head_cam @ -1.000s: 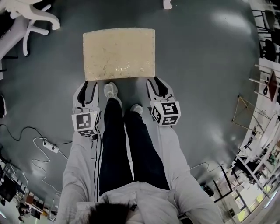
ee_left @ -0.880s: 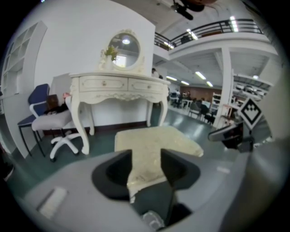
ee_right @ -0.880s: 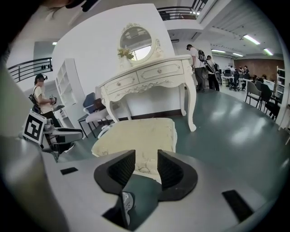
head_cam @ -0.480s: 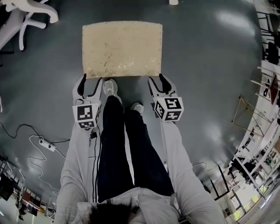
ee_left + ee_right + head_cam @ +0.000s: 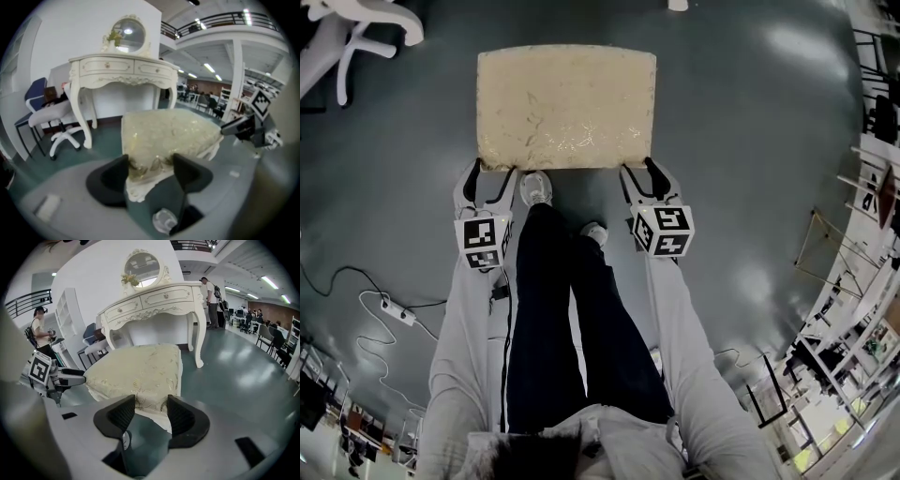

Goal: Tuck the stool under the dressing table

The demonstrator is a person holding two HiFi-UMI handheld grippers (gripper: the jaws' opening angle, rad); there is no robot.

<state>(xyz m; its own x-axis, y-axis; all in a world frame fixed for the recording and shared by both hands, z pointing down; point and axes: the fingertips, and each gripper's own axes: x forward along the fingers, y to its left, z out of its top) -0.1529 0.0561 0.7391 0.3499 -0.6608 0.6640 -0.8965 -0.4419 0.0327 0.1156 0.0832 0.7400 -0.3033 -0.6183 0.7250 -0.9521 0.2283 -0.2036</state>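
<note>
Cream brocade-cushioned rectangular stool not tucked yet.
Stands on grey floor, well short of white carved dressing table. Lower than 1 s ago, left gripper & right gripper, jaws just opened wide, straddle its 2 near corners w/o pinching; push remains.

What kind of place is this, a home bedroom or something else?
Probably a large open office or lab hall, not a home: the dressing table stands on a shiny grey floor, a swivel office chair sits beside it, and an upper gallery with a railing runs overhead.
</note>
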